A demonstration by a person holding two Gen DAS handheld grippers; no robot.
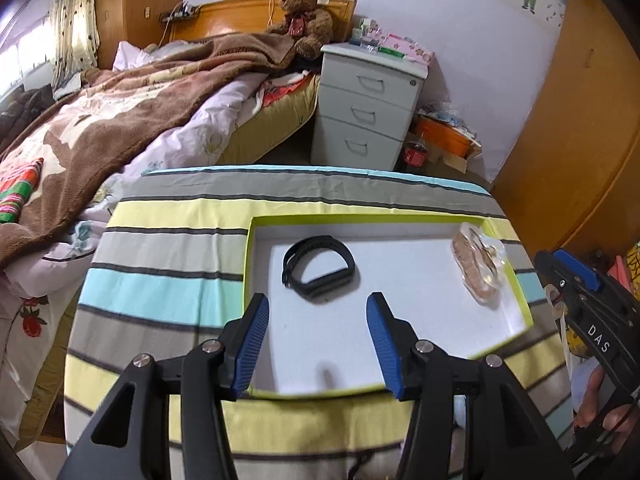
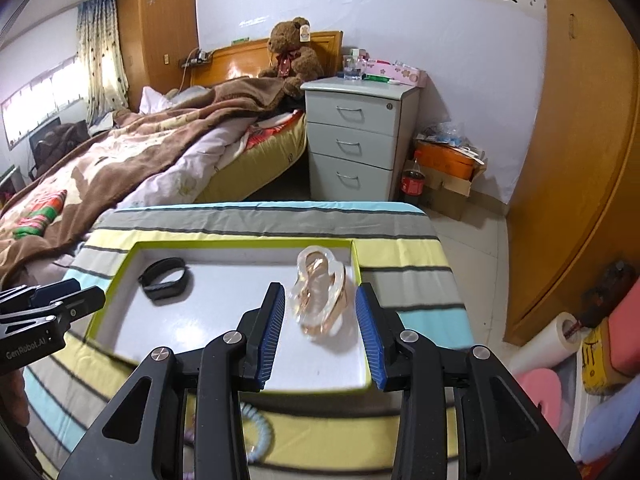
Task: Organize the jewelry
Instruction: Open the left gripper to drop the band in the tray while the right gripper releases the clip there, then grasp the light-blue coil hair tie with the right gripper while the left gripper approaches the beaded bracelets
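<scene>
**Two open grippers over a jewelry tray on a striped table**

Nearest the cameras, a pale blue coiled band (image 2: pixel 260 432) is lying on the striped cloth (image 1: pixel 160 292) just in front of the tray's near rim, partly hidden by the right gripper's frame. The left gripper (image 1: pixel 318 344) is hovering over the near part of the white, green-rimmed tray (image 1: pixel 256 264), its blue-padded jaws standing wide apart and holding nothing. The right gripper (image 2: pixel 320 336) is likewise standing released, its jaws flanking but not touching the clear bag of gold-toned jewelry (image 2: pixel 320 296), which is resting on the tray floor toward the tray's right side. The bag is blurred, so its contents cannot be told apart. Farther in, a black wristband (image 1: pixel 320 270) is lying on the tray floor near the far left corner, well apart from the bag. Beyond the table, a grey three-drawer cabinet (image 1: pixel 366 112) is standing beside a bed (image 1: pixel 120 120), with a brown teddy bear (image 1: pixel 306 16) sitting against the headboard.
</scene>
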